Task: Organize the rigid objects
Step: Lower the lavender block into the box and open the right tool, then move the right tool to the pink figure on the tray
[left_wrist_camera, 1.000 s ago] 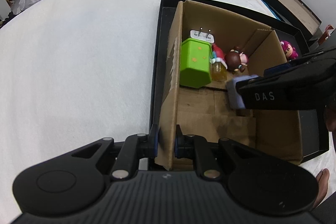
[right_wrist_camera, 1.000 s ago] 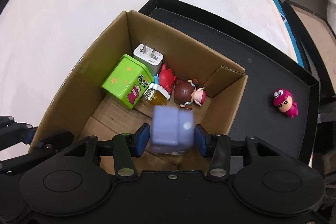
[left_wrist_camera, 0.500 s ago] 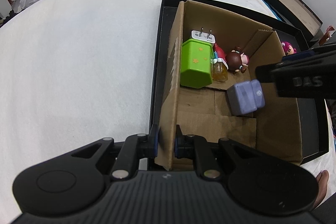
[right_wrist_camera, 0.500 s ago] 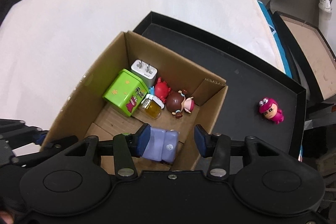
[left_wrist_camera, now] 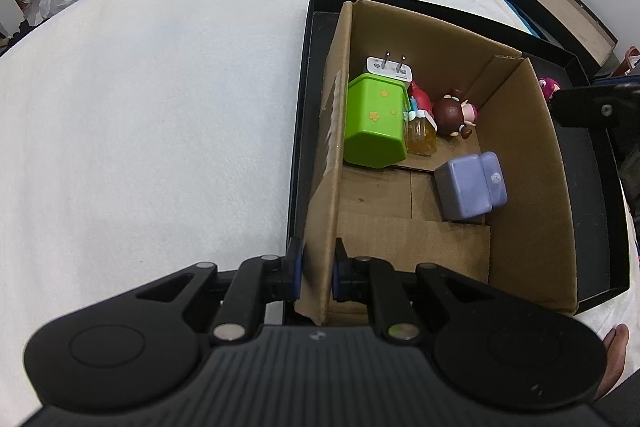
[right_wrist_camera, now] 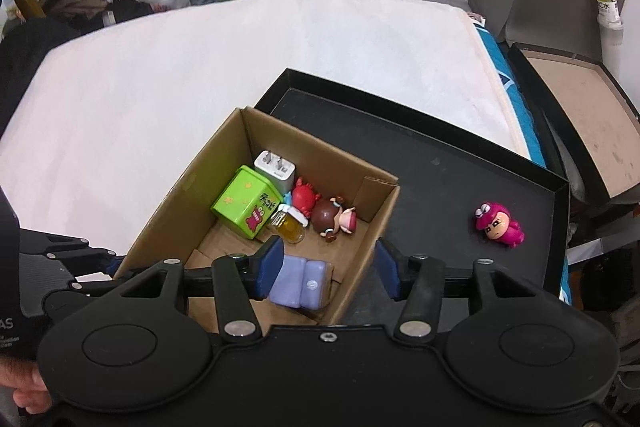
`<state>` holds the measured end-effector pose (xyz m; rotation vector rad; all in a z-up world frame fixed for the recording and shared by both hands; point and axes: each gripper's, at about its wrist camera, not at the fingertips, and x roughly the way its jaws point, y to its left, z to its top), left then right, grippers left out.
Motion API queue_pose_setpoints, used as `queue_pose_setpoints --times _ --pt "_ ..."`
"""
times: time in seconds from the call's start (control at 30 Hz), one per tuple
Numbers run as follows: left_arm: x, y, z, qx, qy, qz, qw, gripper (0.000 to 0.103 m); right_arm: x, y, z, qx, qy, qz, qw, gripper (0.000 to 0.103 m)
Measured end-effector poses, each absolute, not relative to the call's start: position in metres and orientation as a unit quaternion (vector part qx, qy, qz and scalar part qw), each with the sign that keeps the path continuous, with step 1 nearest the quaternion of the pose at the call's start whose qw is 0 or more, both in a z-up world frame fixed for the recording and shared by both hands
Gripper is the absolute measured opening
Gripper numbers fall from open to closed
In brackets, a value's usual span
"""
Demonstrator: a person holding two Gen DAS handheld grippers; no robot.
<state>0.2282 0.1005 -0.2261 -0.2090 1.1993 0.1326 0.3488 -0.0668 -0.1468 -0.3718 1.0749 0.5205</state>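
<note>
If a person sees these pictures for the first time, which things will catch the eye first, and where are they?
The open cardboard box standing in the black tray draws the eye first, with the bright green tin against its left wall and the lilac block lying alone on its floor nearer the camera. Next comes the pink figurine, alone on the tray outside the box. The left gripper is clamped on the box's near wall.

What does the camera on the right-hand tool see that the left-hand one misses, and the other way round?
Only the right wrist view shows the whole pink figure on the black tray, and the open right gripper above the box. Only the left wrist view shows the left gripper pinching the cardboard box wall. Both show the box, green tin, charger and purple block.
</note>
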Motion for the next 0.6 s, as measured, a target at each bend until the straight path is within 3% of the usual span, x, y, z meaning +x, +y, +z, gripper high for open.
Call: queue_pose_setpoints --times 0.6 --pt "0.232 0.091 -0.227 -0.078 0.569 0.078 0.815 0.011 0.360 -0.130 -0.145 -0.102 0.479 0.253 0.834 0.073"
